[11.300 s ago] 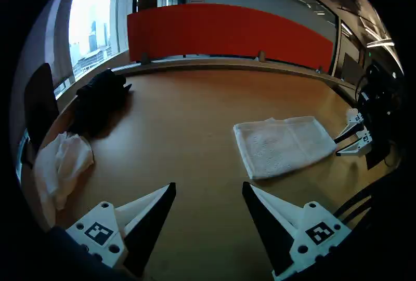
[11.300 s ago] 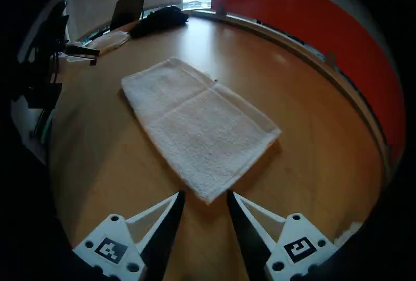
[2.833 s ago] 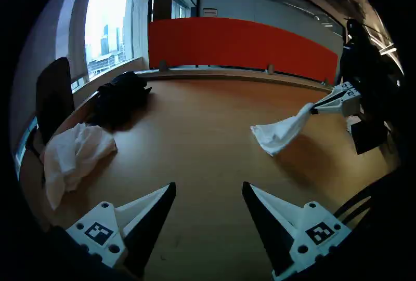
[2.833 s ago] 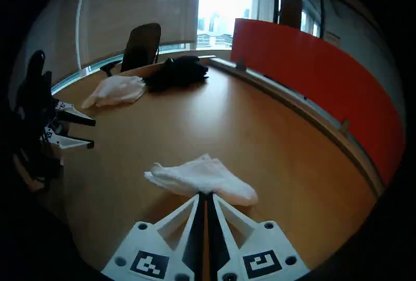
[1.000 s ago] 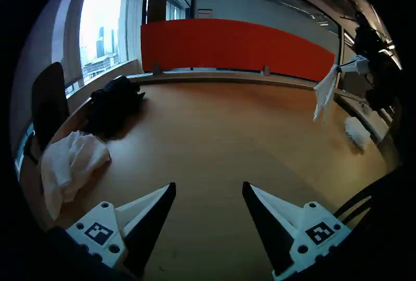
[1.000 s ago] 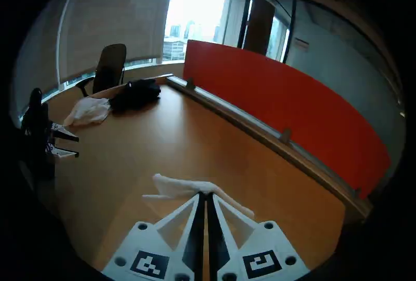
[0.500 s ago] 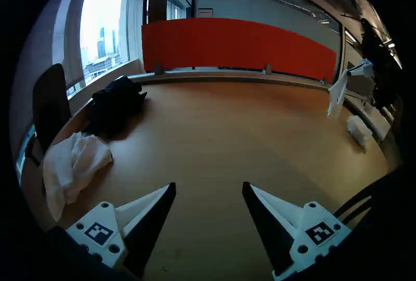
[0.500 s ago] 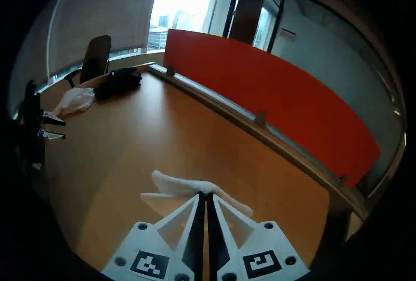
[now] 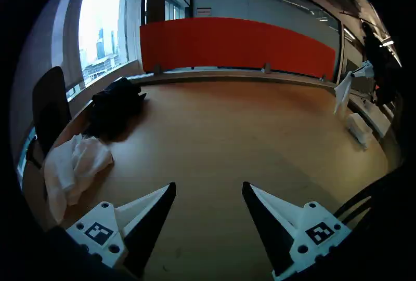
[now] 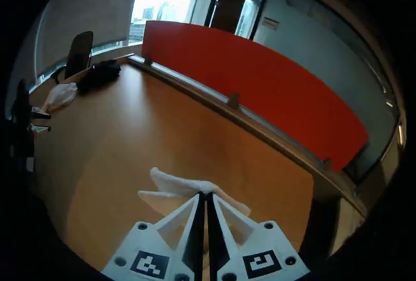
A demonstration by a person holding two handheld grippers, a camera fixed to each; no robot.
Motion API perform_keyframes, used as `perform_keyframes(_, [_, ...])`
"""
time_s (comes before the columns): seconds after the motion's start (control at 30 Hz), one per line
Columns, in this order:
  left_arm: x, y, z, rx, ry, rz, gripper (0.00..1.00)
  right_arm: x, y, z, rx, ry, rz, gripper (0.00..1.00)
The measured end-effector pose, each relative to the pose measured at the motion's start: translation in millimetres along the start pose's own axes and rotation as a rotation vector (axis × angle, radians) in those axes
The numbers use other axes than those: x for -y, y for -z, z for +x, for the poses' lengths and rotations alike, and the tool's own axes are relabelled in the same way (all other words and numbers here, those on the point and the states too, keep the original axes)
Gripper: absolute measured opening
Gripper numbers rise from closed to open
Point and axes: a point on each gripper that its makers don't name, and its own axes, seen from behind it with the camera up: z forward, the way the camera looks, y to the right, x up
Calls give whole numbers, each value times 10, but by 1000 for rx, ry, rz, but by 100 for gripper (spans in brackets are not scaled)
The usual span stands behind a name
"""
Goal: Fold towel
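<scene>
One towel (image 10: 174, 183) — in right hand-held gripper (image 10: 206, 196)

place: office | wooden desk (image 9: 218, 120) | red partition (image 9: 234, 42) | desk chair (image 9: 49, 107) | city-view window (image 9: 99, 42)

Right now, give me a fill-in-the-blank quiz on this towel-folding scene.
The right gripper is shut on a white ___. The left gripper is ___. The partition behind the table is coloured ___.
Missing words: towel, open, red.
</scene>
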Motion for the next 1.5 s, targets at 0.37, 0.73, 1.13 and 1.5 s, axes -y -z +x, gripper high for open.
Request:
perform_keyframes(0.37, [-24, 10, 33, 3, -11, -1, 95, -408, 69, -239, 57, -6, -47, 2])
perform_keyframes(0.73, [-77, 23, 59, 7, -20, -6, 94, -641, 162, -310, 76, -16, -68, 3])
perform_keyframes(1.13, [-139, 8, 76, 11, -31, -14, 95, -744, 292, -579, 108, -44, -90, 2])
perform_keyframes(1.5, [-154, 7, 86, 13, -36, -14, 95, -805, 515, -1000, 151, -102, -120, 2])
